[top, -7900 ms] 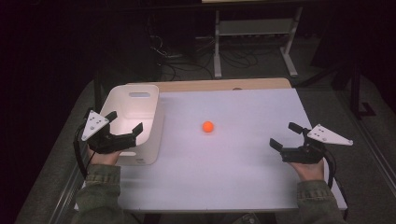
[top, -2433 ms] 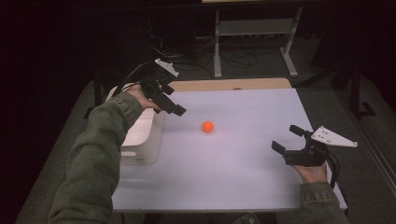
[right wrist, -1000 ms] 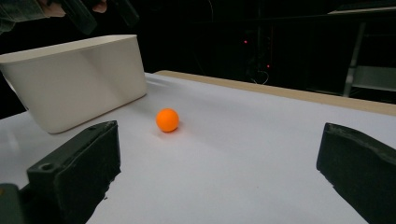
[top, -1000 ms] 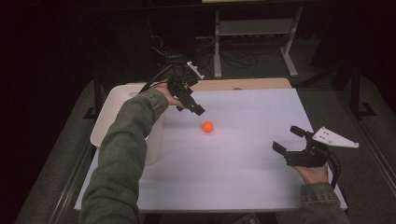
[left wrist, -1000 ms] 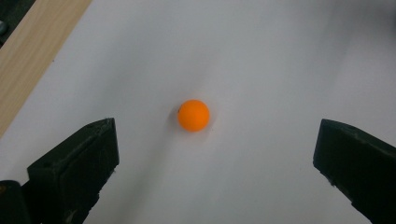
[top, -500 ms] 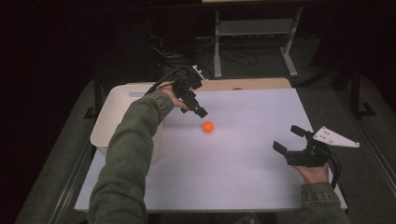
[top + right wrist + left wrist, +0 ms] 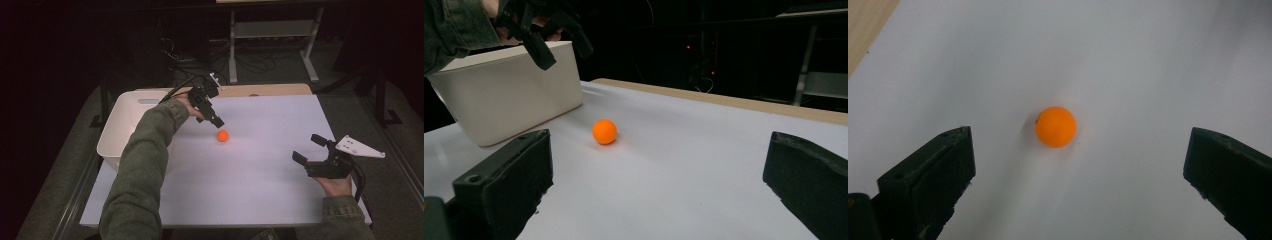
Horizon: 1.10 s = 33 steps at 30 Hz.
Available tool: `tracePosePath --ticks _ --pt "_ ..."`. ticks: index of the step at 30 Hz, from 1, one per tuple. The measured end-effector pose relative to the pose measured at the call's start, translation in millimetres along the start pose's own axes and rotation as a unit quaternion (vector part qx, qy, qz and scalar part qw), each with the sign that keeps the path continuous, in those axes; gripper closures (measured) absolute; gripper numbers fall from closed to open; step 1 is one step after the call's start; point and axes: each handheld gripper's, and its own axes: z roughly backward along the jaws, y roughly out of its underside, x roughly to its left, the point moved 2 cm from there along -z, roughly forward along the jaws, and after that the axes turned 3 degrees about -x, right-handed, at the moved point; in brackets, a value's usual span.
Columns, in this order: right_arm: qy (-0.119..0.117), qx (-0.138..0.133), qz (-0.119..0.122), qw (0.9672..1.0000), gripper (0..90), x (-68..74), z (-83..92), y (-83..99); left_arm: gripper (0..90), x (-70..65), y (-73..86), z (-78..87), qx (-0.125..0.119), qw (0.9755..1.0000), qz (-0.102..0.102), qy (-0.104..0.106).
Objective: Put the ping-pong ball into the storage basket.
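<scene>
Your right gripper [image 7: 309, 149] rests low at the near right of the table [image 7: 280, 200], jaws spread wide, nothing between them. Farther out, the orange ball [image 7: 222, 135] sits mid-table. Your left gripper [image 7: 216, 120] hangs just above it, jaws wide apart, beside the white bin [image 7: 120, 125].

1. The high view looks forward and down from the person's side, taking in the whole white worktop [image 7: 260, 175] from well back.
2. The left gripper view looks steeply down, close above the orange ball [image 7: 1055, 127].
3. The right gripper view sits low, facing across the worktop toward the white bin [image 7: 509, 95].
4. All three share the ball.
</scene>
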Motion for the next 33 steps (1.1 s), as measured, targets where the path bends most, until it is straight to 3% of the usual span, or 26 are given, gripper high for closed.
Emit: tracePosePath --ticks 10,33 --pt "0.001 -0.002 -0.001 1.0000 0.0 -0.7 0.7 -0.4 0.5 7.5 1.2 -9.7 0.007 0.9999 0.005 -0.006" --pt "0.000 0.001 -0.002 1.0000 0.0 -1.2 0.0 0.2 0.4 10.2 0.7 -32.9 0.027 0.9996 -0.006 -0.002"
